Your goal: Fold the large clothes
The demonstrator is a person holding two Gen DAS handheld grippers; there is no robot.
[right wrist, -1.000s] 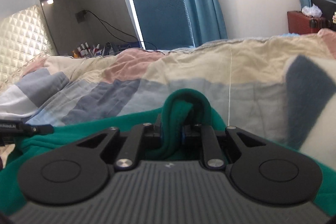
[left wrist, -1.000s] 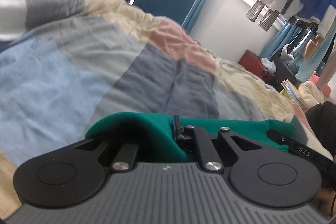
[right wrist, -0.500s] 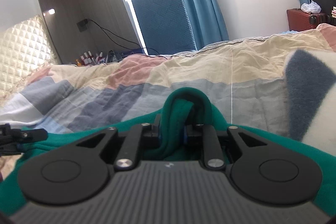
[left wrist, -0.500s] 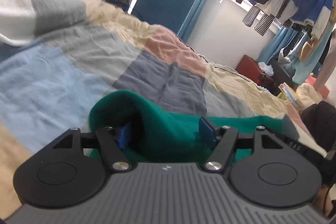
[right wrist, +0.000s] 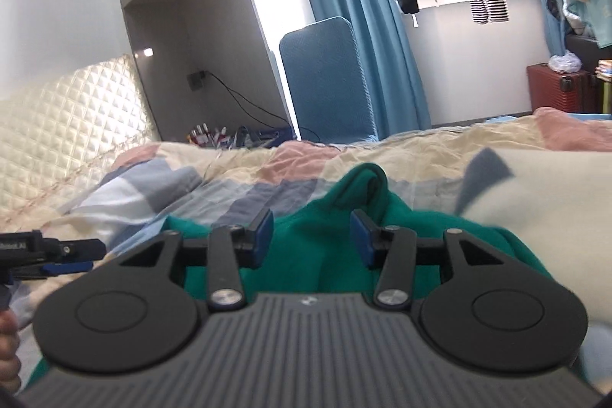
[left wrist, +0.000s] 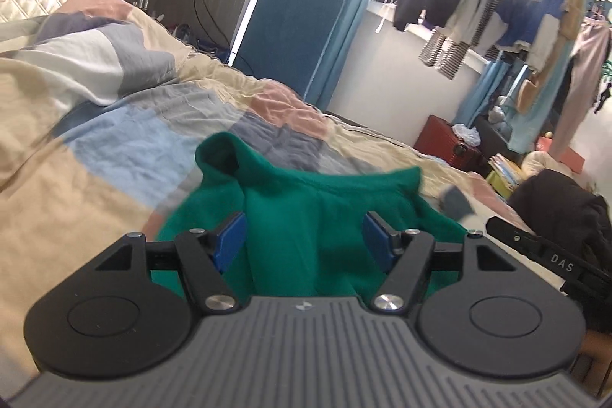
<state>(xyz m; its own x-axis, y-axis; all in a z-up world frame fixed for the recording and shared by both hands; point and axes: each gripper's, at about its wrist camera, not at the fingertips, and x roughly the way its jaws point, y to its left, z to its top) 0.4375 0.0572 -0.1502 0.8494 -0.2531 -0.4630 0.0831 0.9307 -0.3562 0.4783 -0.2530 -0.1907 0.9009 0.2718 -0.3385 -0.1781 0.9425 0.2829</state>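
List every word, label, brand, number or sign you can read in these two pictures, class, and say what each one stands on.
"DAS": white letters on the black finger of the right gripper, seen at the right edge of the left wrist view.
Small white logo on each grey gripper body: no readable letters.
White print on the left gripper, at the left edge of the right wrist view: too blurred to read.

White letters "DAS" on the right hand-held gripper [left wrist: 550,257] at the left wrist view's edge.

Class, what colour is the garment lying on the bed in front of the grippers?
The garment is solid green, plain, with no pattern. The left wrist view shows it best.
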